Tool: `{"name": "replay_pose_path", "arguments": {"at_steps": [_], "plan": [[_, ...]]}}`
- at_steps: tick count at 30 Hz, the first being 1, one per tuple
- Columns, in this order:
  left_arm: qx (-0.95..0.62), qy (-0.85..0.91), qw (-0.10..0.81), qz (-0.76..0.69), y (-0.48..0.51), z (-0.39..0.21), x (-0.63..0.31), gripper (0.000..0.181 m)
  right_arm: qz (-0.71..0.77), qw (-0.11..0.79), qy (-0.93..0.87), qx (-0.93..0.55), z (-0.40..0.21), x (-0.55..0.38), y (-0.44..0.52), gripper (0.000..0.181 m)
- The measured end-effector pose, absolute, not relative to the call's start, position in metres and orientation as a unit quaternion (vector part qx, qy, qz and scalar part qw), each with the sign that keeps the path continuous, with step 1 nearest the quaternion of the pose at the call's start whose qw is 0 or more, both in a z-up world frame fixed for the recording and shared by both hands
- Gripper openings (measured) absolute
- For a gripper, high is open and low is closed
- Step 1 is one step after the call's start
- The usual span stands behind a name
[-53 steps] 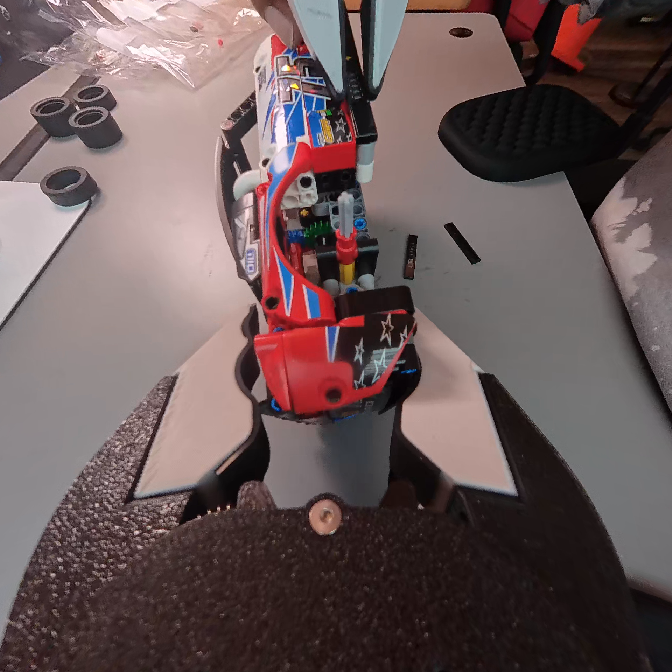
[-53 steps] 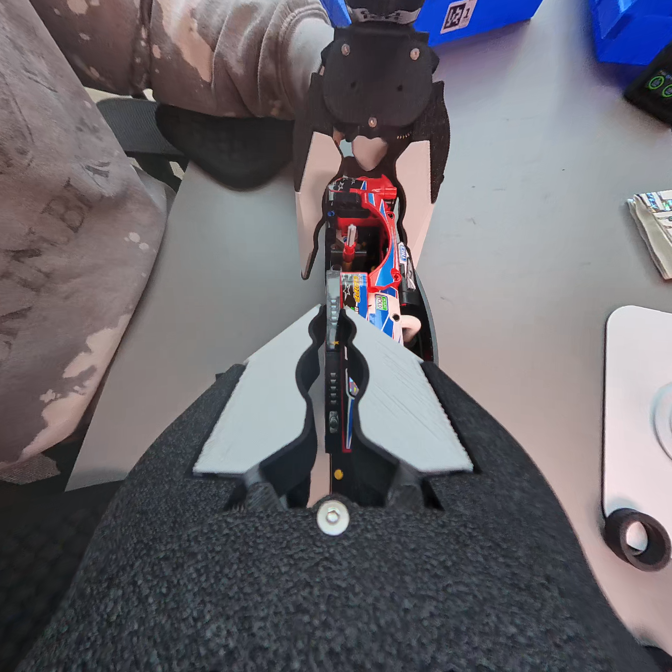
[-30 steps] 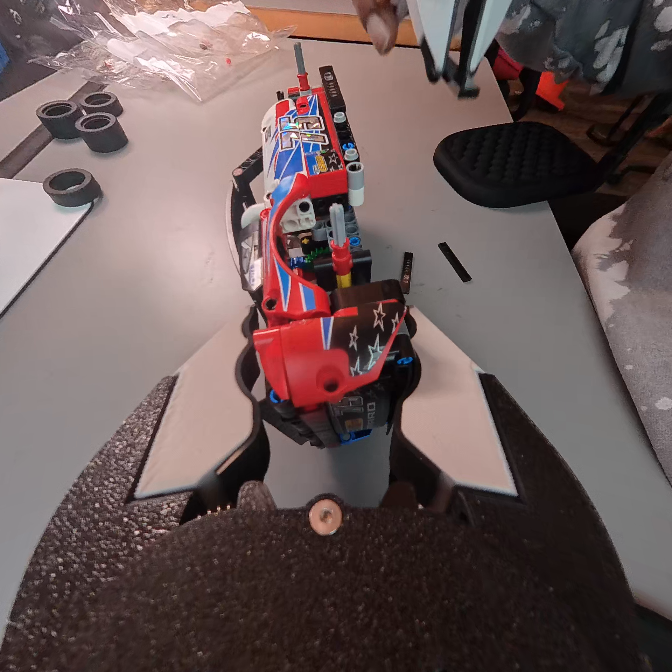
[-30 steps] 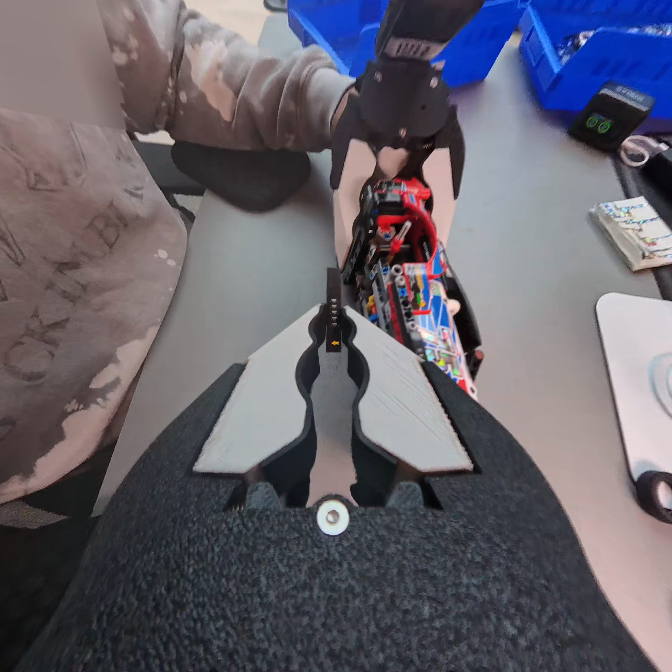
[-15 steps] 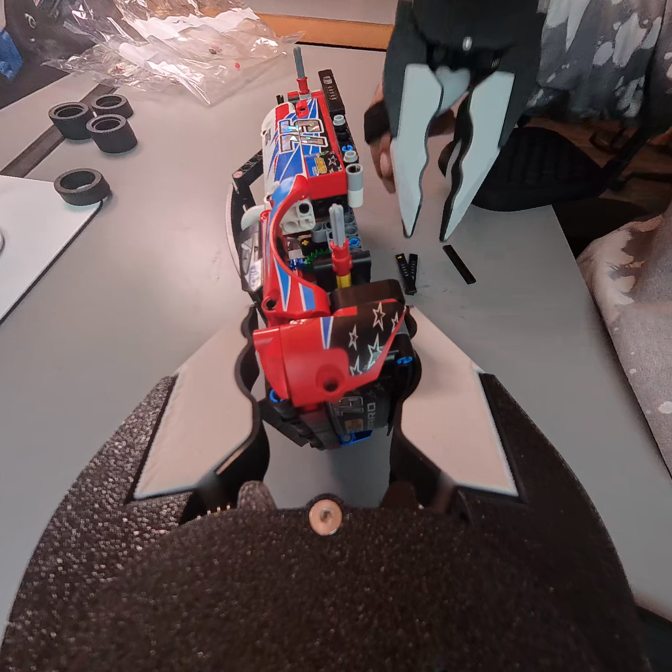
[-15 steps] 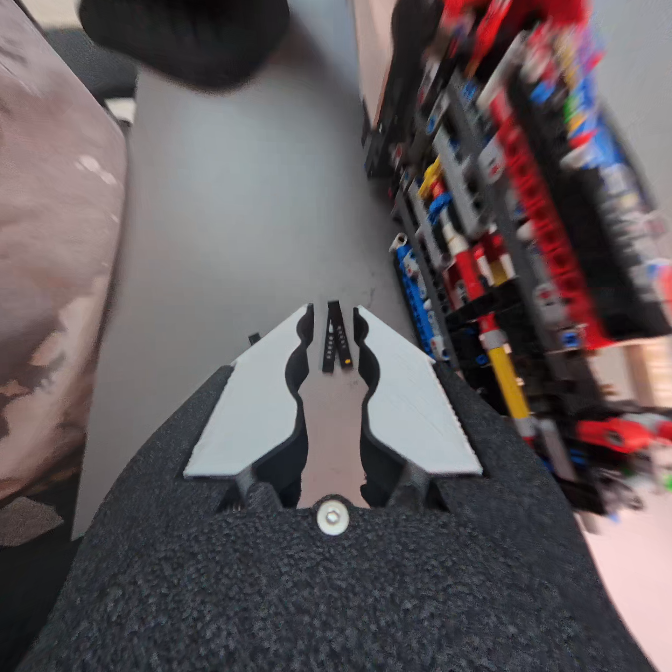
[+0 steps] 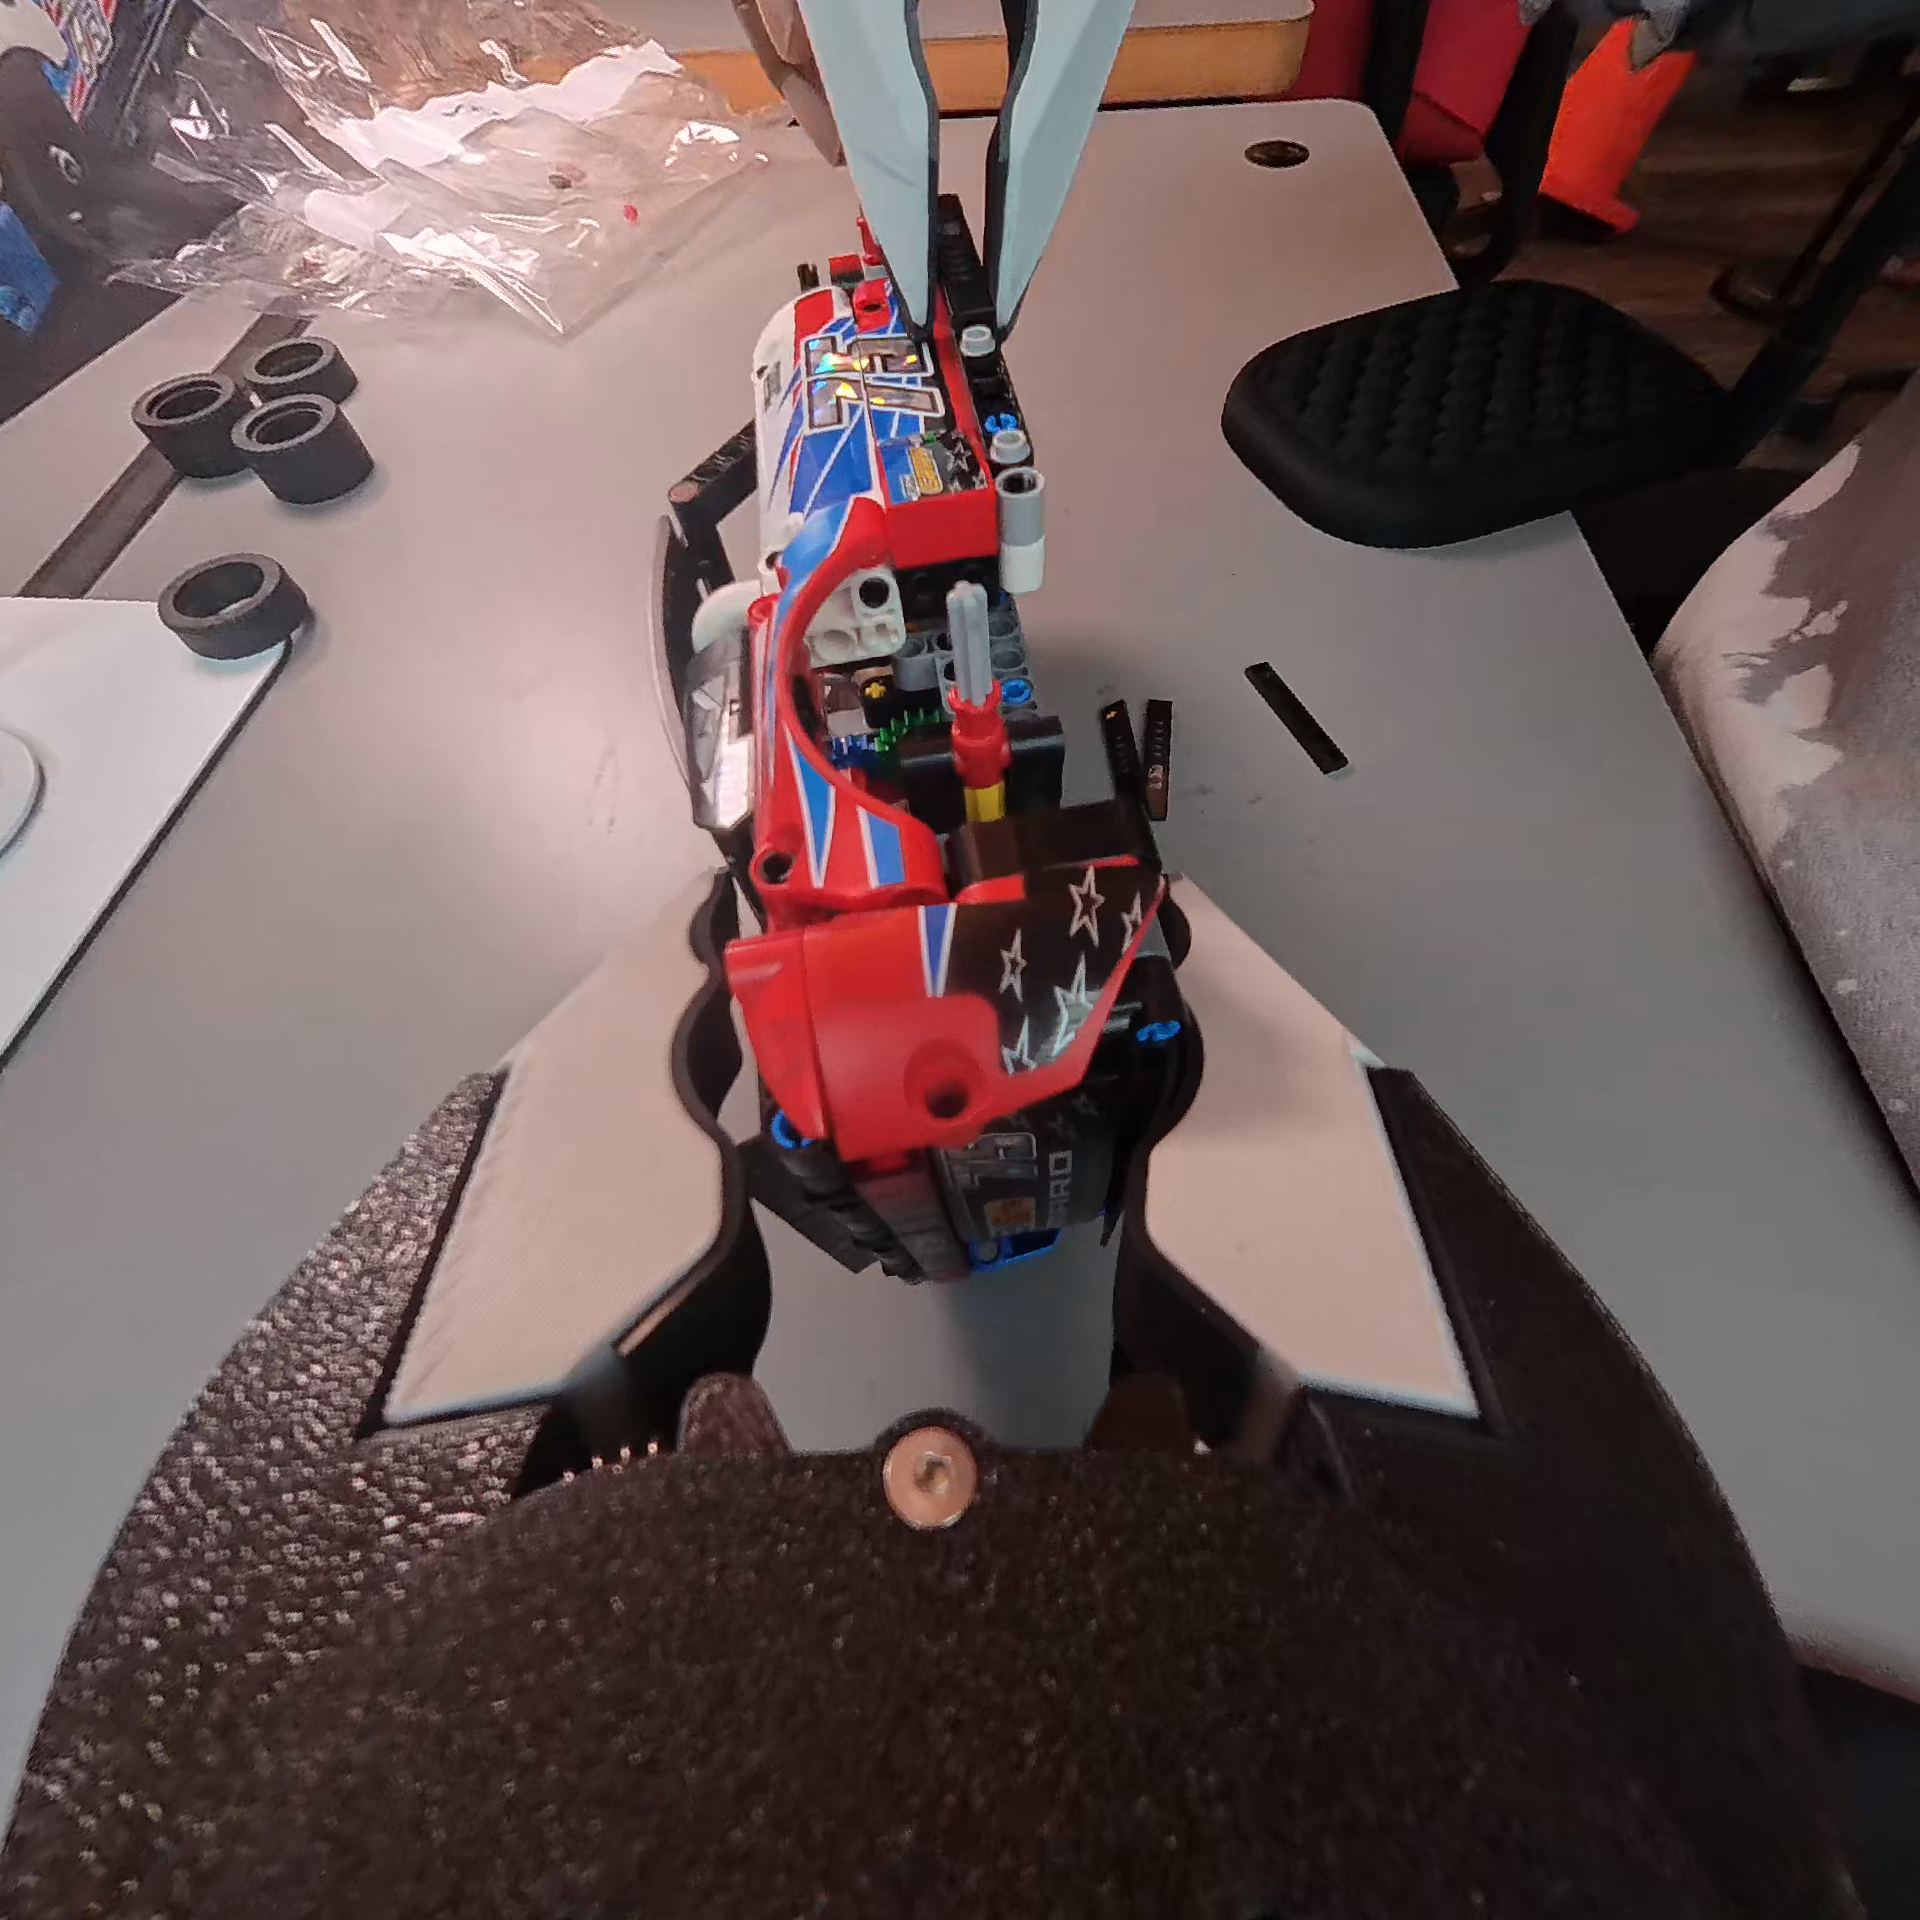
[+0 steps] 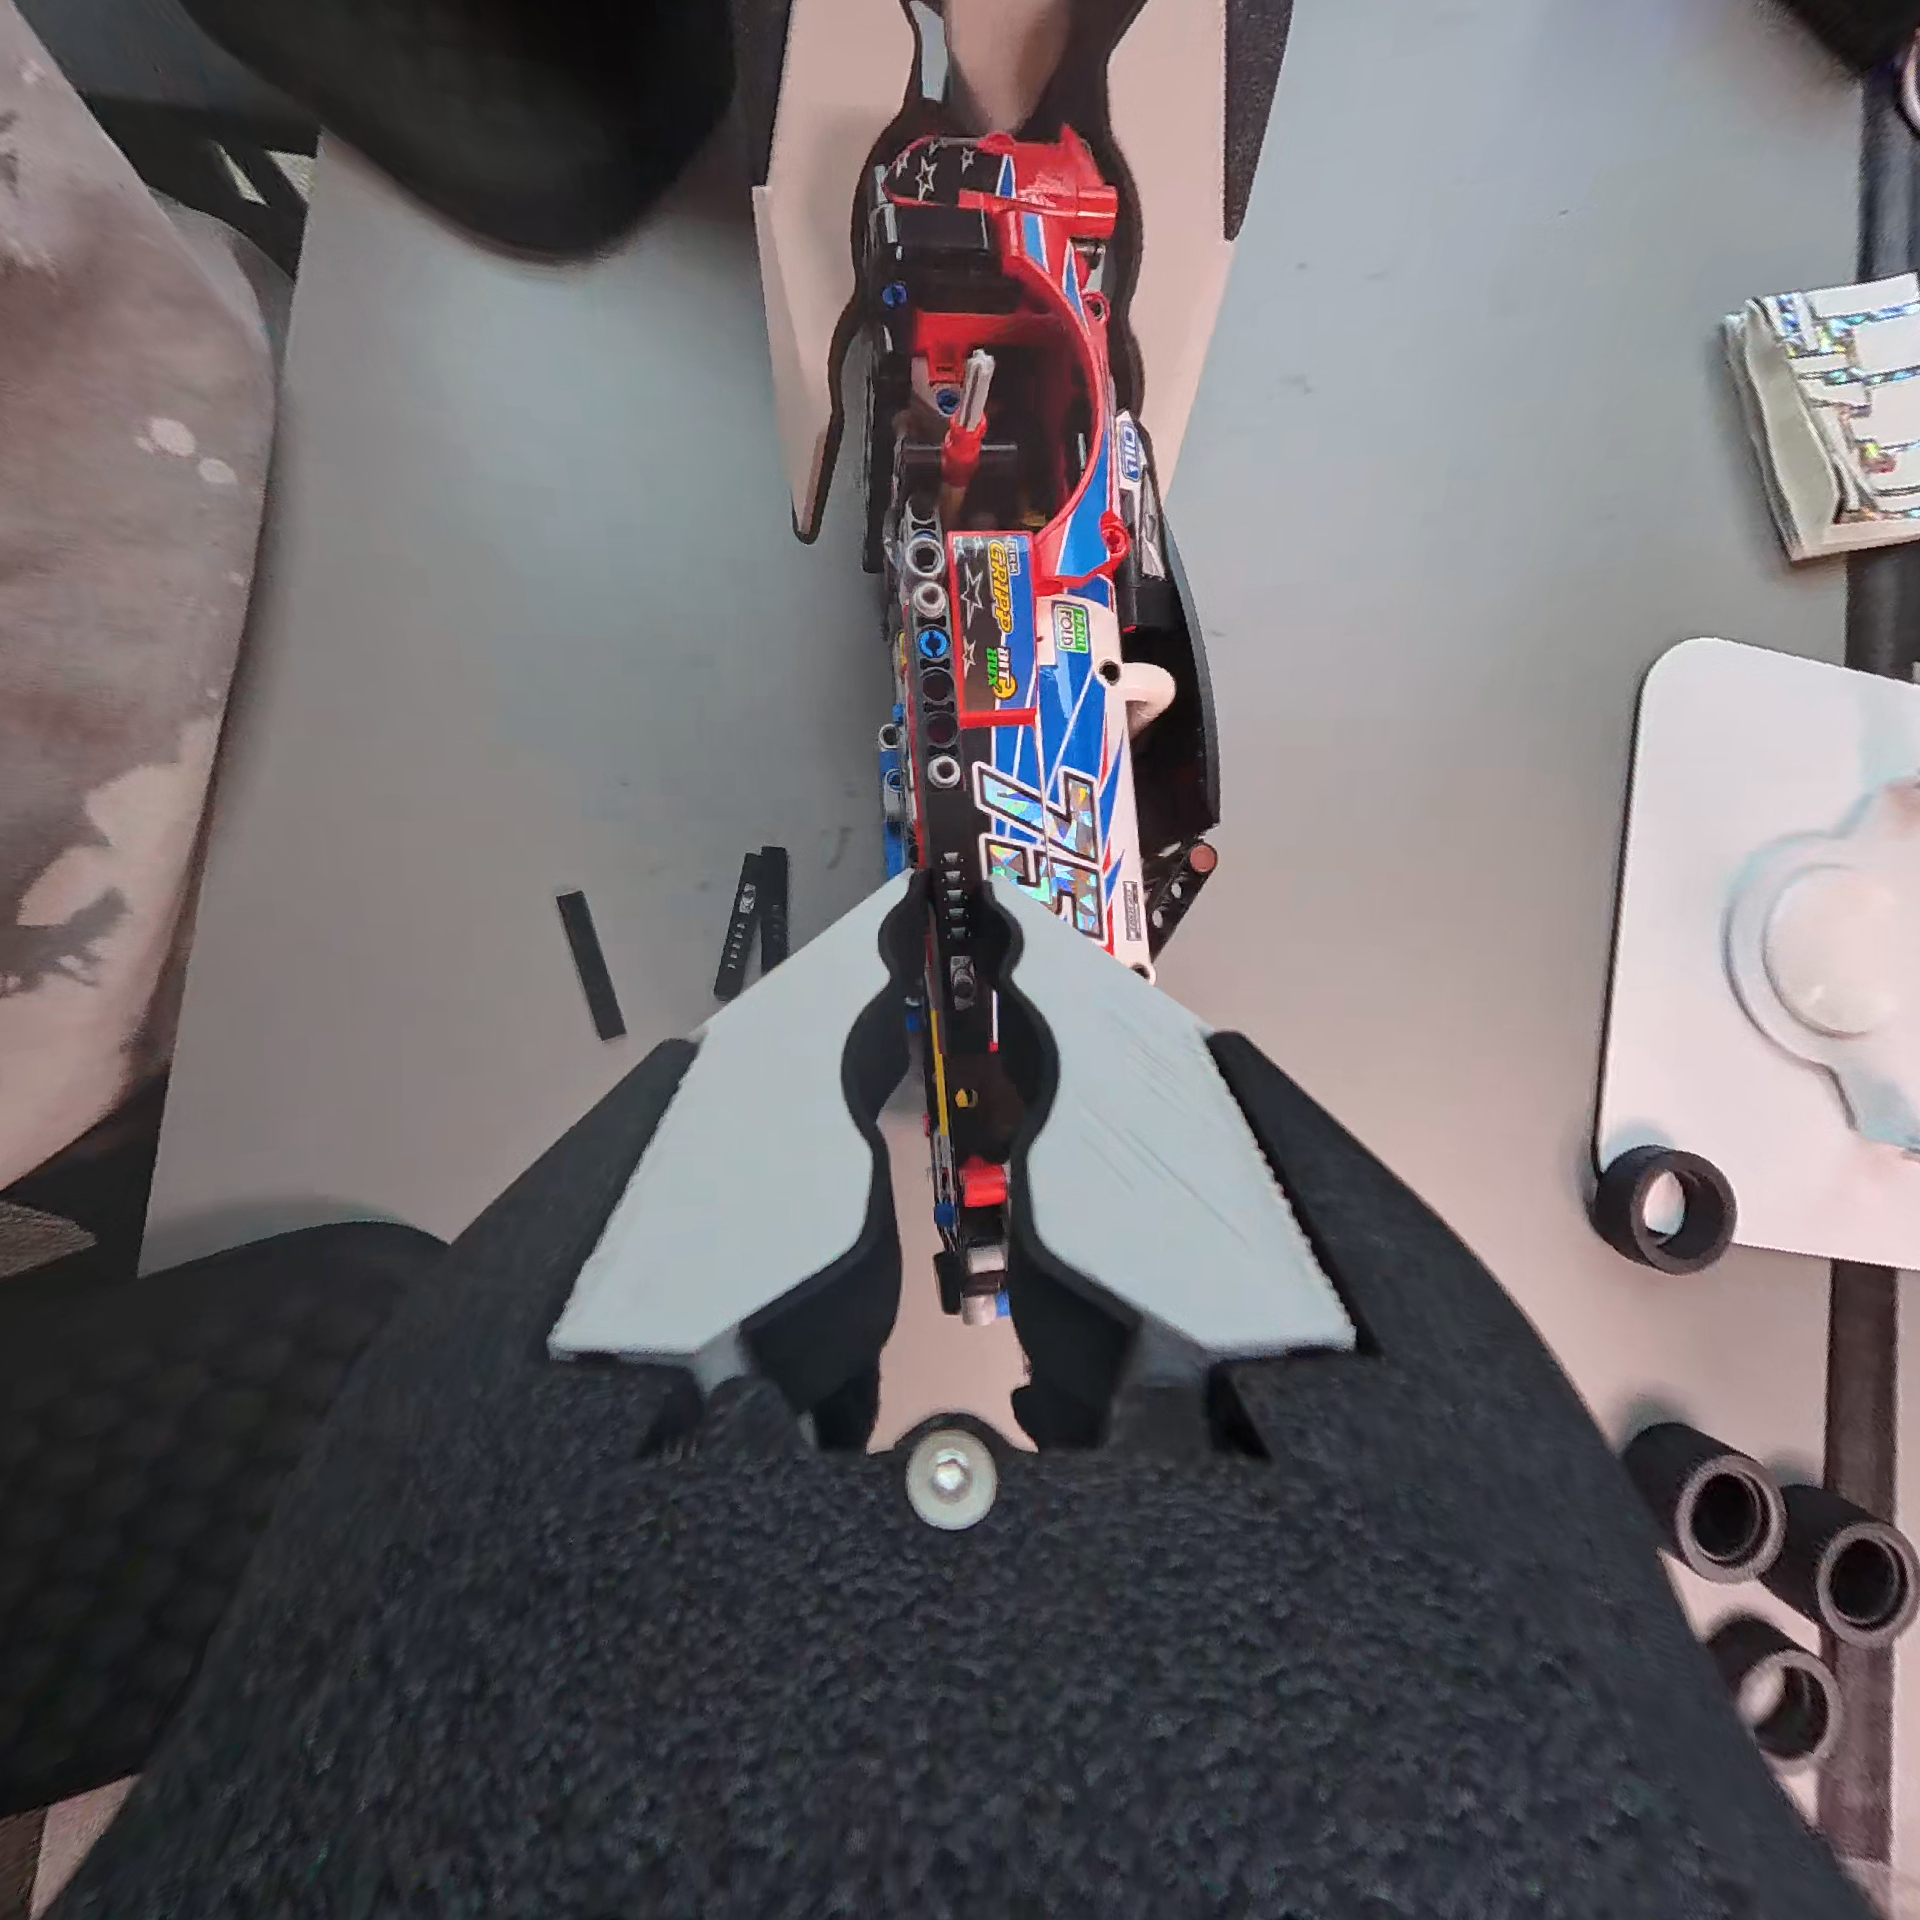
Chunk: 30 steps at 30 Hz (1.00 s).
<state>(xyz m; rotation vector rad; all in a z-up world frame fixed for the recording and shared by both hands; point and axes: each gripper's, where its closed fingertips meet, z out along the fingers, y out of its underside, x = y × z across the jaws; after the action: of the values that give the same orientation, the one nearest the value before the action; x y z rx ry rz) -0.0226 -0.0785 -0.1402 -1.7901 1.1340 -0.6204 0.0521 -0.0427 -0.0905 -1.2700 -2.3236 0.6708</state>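
Red and blue toy car [image 7: 894, 727] lies on its side on the grey table [image 7: 416, 831], its near end clamped in the left gripper [image 7: 940, 1049]. Right gripper [image 8: 951, 935] straddles a black strip [image 8: 940, 727] along the car's far end, fingers close, though whether they pinch it I cannot tell. Steady, square pressure with the car braced seems best.

Left wrist view: three black tyres [image 7: 255, 416] clustered upper left, a fourth [image 7: 231, 606] below them; crumpled clear plastic bag [image 7: 436, 197] above; black chair seat [image 7: 1475, 410] upper right.
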Motion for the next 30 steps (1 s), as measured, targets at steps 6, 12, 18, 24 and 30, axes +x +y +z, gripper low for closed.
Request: {"name": "replay_pose_path", "arguments": {"at_steps": [6, 12, 18, 24, 30], "plan": [[-0.723, 0.464, 0.447, -0.247, -0.08, -0.141, -0.023, 0.079, 0.31, 0.174, -0.809, -0.468, -0.088, 0.053, -0.046, 0.008], [-0.726, 0.467, 0.441, -0.248, -0.082, -0.143, -0.025, 0.079, 0.386, 0.202, -0.782, -0.446, -0.071, 0.05, -0.049, 0.007], [-0.724, 0.462, 0.446, -0.25, -0.08, -0.141, -0.022, 0.079, 0.444, 0.281, -0.724, -0.447, -0.027, 0.048, -0.043, 0.008], [-0.732, 0.443, 0.449, -0.259, -0.076, -0.14, -0.025, 0.079, 0.272, 0.233, -0.815, -0.456, -0.094, 0.078, -0.07, 0.008], [-0.736, 0.434, 0.457, -0.248, -0.071, -0.14, -0.027, 0.079, 0.242, 0.174, -0.804, -0.514, -0.198, 0.08, -0.089, 0.008]]}}
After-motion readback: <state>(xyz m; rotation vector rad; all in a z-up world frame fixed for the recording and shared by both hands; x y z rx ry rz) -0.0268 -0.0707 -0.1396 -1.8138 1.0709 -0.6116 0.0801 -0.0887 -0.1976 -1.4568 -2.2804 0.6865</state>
